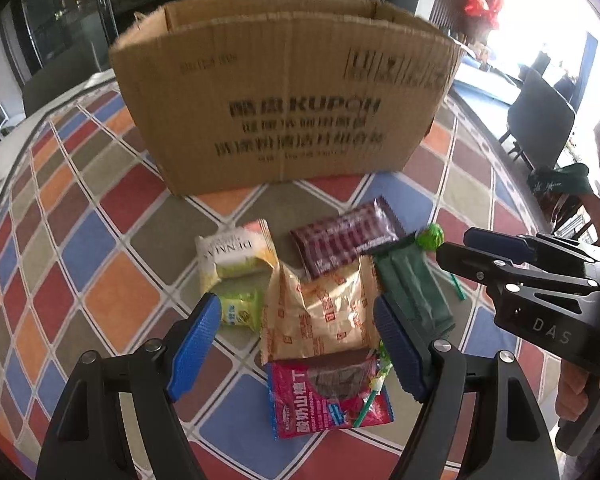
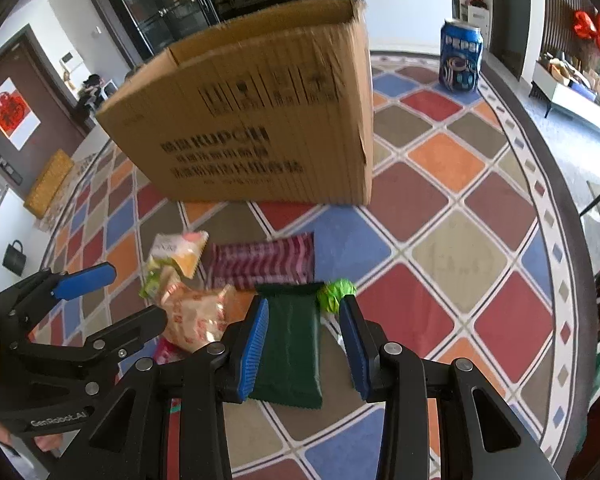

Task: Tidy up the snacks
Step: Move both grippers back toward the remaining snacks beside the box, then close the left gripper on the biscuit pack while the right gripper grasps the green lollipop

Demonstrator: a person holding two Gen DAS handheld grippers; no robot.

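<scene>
Box: open cardboard box (image 1: 284, 92) at top centre; its inside is hidden.
Snacks: packets piled in lower centre, beige packet (image 1: 320, 312) on top.
Left gripper (image 1: 296, 344): wide apart, empty, above the pile.
Right gripper (image 2: 304, 344): narrower gap, gripping nothing, over green packet (image 2: 292, 340).

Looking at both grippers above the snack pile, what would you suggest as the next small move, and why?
Probably lower the right gripper a little further and close on the dark green packet. Its open jaws already straddle that packet, which lies flat at the pile's edge, while the cardboard box stands open just behind. The left gripper hangs open over the tan packet.
</scene>
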